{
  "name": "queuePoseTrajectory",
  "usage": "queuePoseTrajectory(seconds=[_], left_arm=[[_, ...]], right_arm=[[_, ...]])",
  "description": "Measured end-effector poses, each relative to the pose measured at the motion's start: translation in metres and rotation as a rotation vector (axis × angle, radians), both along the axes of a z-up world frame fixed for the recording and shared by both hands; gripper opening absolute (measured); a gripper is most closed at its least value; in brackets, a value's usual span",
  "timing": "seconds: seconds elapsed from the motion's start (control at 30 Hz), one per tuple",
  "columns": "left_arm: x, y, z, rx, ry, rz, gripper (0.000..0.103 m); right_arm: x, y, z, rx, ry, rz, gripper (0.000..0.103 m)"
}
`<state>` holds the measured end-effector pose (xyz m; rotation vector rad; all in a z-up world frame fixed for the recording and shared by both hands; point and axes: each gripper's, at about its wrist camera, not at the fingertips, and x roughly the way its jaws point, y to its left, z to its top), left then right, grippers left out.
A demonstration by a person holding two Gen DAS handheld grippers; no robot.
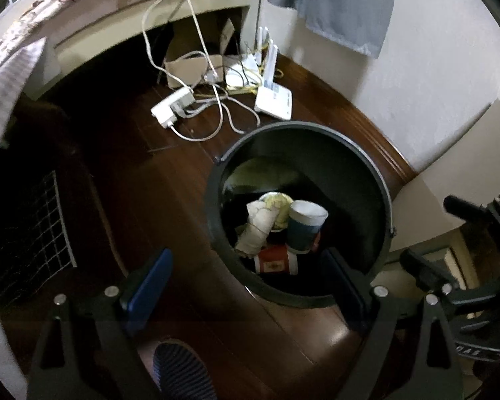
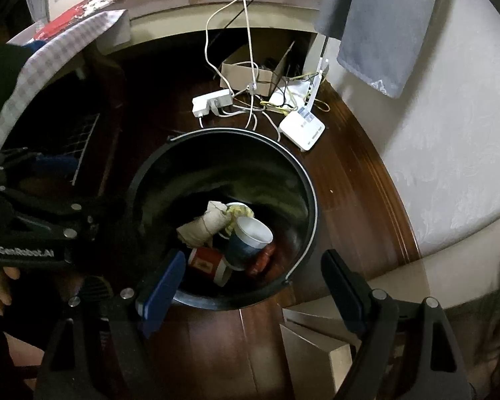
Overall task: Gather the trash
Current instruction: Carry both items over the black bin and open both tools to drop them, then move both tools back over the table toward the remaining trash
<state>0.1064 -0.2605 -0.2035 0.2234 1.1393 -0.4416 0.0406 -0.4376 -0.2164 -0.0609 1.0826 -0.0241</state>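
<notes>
A black round bin stands on the dark wooden floor. In it lie a blue paper cup, a wad of crumpled white paper, a red cup and a yellowish lid. My left gripper hangs above the bin's near rim, open, with nothing between its blue pads. In the right wrist view the same bin holds the blue cup, the paper wad, the red cup and a red wrapper. My right gripper is open and empty over the near rim.
Beyond the bin lie a white power strip, a router, tangled cables and a cardboard box. A grey cloth hangs on the wall. A wire rack stands left; a small box sits near right.
</notes>
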Motion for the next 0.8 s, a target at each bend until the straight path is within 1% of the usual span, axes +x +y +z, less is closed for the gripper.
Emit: queuePoseTrajectory(seconds=[0.07, 0.13, 0.2, 0.3, 0.43, 0.6, 0.8], left_arm=[[-0.002, 0.005, 0.006, 0.023, -0.004, 0.024, 0.092], [-0.006, 0.012, 0.013, 0.012, 0.001, 0.046, 0.092], [-0.011, 0.018, 0.023, 0.01, -0.023, 0.047, 0.092], [-0.015, 0.025, 0.042, -0.012, -0.06, 0.047, 0.092], [-0.019, 0.037, 0.067, -0.059, -0.084, 0.063, 0.092], [-0.025, 0.056, 0.101, -0.101, -0.124, 0.076, 0.092], [-0.028, 0.083, 0.131, -0.13, -0.189, 0.095, 0.092]], right_arm=[[-0.003, 0.004, 0.008, -0.01, -0.011, 0.004, 0.085], [-0.007, 0.007, 0.018, -0.018, -0.024, 0.007, 0.085], [-0.01, 0.011, 0.027, -0.03, -0.038, 0.008, 0.085], [-0.015, 0.015, 0.046, -0.041, -0.064, 0.009, 0.085], [-0.019, 0.022, 0.075, -0.046, -0.097, -0.006, 0.085], [-0.022, 0.041, 0.116, -0.041, -0.161, -0.001, 0.085], [-0.013, 0.071, 0.145, -0.058, -0.19, 0.017, 0.085]])
